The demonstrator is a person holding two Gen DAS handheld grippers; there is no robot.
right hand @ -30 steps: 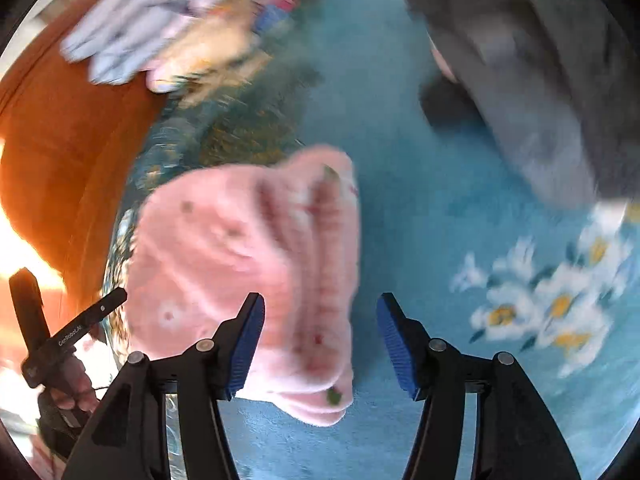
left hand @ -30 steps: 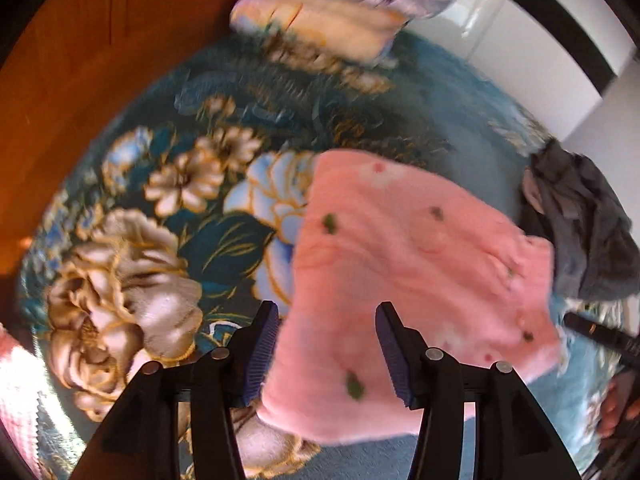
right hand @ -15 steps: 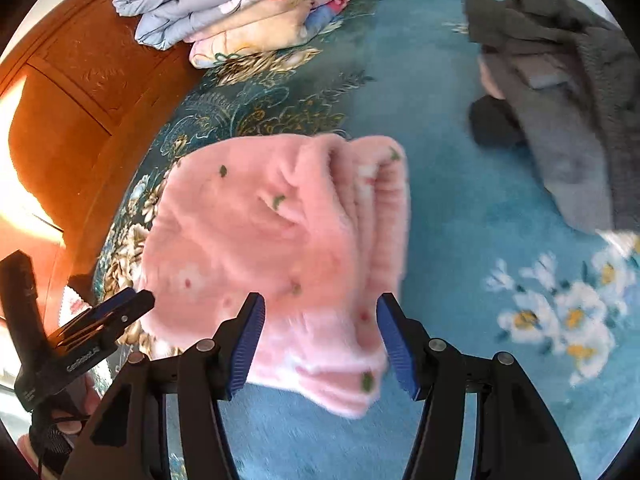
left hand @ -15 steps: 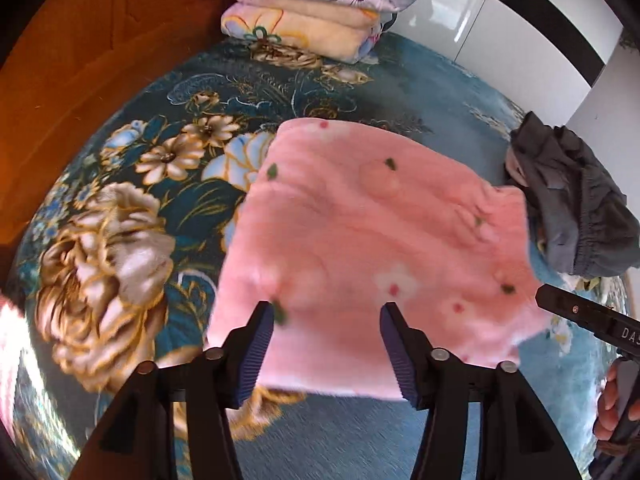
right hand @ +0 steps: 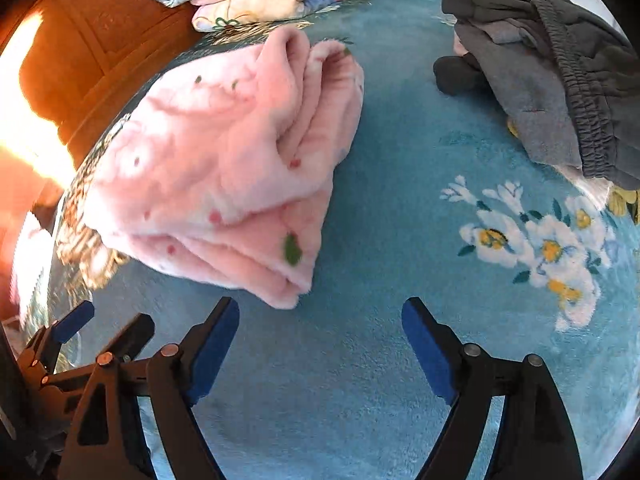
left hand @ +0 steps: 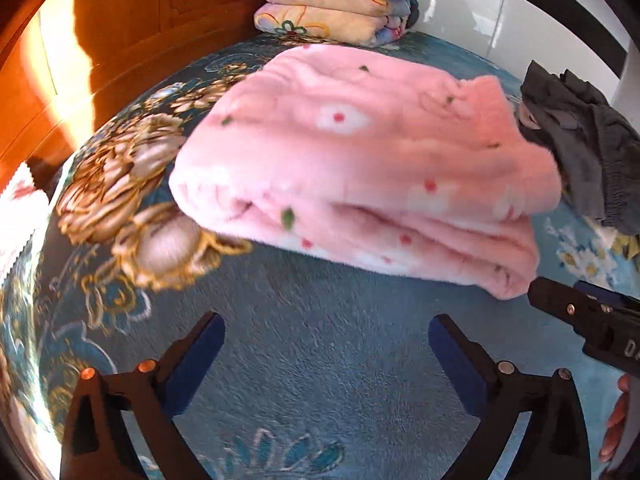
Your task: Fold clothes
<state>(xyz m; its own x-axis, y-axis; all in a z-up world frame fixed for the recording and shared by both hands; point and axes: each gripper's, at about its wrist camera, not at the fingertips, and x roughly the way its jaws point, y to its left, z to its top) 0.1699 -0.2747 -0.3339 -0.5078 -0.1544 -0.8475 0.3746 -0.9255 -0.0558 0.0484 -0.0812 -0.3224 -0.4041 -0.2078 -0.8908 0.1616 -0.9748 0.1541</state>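
A folded pink fleece garment (left hand: pixel 360 160) with small flowers lies in several layers on the blue floral bedspread (left hand: pixel 320 360). In the right wrist view the same pink garment (right hand: pixel 224 160) sits to the upper left. My left gripper (left hand: pixel 326 328) stands open just short of its near edge, with nothing between the fingers. My right gripper (right hand: pixel 320 316) is open too, close to the garment's near right corner and not touching it. The right gripper's black body shows at the right edge of the left wrist view (left hand: pixel 592 320).
A heap of dark grey clothes (right hand: pixel 552 60) lies to the right on the bedspread. A stack of folded blankets (left hand: pixel 332 0) rests at the far end against the wooden headboard (left hand: pixel 120 40). A white wall (left hand: pixel 500 32) is beyond. A hand (left hand: pixel 618 420) shows at the right edge.
Both grippers have drawn back from the pink garment and opened wider. The garment, earlier between the fingers, now rests folded on the bedspread ahead of them.
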